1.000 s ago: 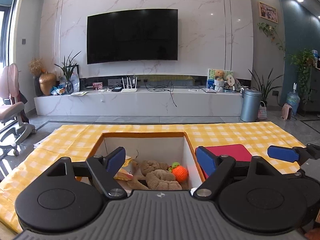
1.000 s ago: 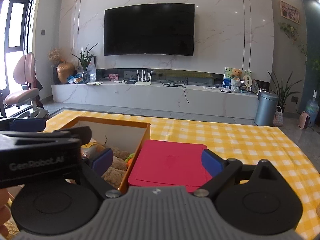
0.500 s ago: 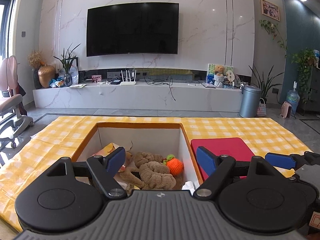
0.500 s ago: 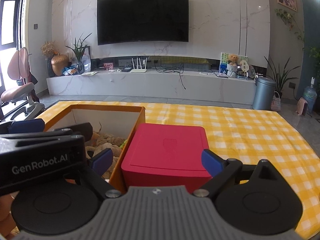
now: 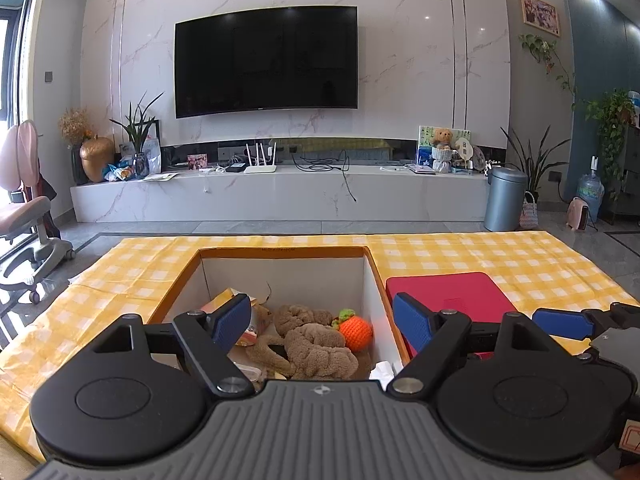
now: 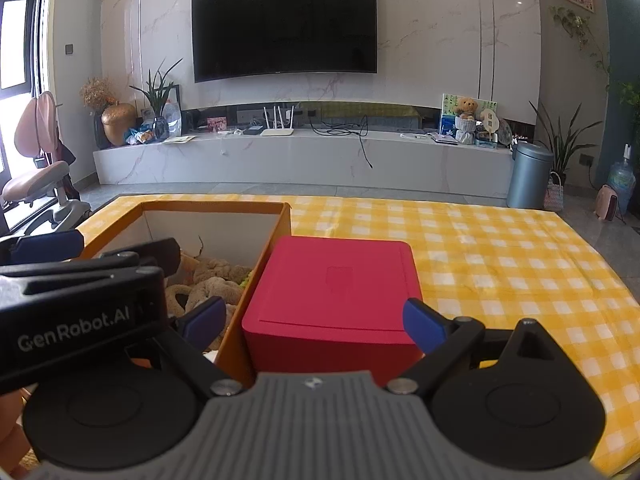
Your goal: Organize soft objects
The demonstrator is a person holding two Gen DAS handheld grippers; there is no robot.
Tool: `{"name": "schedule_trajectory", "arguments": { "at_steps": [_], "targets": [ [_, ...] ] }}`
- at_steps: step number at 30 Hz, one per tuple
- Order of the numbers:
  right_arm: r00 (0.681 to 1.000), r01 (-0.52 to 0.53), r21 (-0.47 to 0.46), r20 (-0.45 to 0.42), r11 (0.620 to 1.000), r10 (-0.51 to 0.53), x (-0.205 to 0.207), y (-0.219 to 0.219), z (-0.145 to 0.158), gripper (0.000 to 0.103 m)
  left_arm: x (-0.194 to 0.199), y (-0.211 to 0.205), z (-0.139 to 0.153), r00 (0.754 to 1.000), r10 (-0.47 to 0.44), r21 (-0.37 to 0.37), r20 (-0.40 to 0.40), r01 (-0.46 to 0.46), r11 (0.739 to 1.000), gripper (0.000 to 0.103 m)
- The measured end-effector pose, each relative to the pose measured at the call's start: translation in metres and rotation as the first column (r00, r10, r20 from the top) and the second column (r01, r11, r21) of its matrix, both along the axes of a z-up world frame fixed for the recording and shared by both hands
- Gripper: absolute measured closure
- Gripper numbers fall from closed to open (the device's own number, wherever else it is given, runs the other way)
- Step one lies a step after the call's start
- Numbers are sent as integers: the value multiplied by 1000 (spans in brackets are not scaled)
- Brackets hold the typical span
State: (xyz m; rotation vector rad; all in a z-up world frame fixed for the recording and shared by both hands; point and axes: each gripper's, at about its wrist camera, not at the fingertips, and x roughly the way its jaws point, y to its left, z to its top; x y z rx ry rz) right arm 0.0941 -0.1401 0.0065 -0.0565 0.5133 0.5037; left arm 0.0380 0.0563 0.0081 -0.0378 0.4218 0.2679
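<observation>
An open orange box [image 5: 280,253] with white inner walls sits on the yellow checked cloth. Inside lie brown plush toys [image 5: 316,344], an orange knitted ball [image 5: 356,333] with a green top, and a yellow packet [image 5: 224,300]. My left gripper [image 5: 322,322] is open and empty above the box's near side. A closed red box [image 6: 336,284] stands right of the orange box [image 6: 264,248]. My right gripper [image 6: 314,322] is open and empty, its fingers straddling the red box's near side. The left gripper's body [image 6: 80,304] shows at the left of the right wrist view.
The yellow checked cloth [image 6: 500,264] stretches to the right of the red box. Beyond the table edge are grey floor, a white TV bench [image 5: 280,192], a grey bin [image 5: 505,198] and a pink chair [image 5: 28,208] at the left.
Both grippers have risen and tilted down a little, so more of the orange box's inside and the red box's top shows. Both stay open and empty.
</observation>
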Motion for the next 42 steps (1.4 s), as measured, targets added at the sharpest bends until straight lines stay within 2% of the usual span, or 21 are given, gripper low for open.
{"name": "schedule_trajectory", "arguments": {
  "at_steps": [16, 42],
  "targets": [
    [1000, -2, -1, -9, 1000, 2, 0, 1, 0, 10, 0, 3, -3, 1000, -5, -29, -23, 5, 1000, 8],
    [1000, -1, -6, -20, 1000, 0, 3, 0, -3, 10, 1, 3, -4, 1000, -2, -32, -25, 1, 999, 8]
  ]
}}
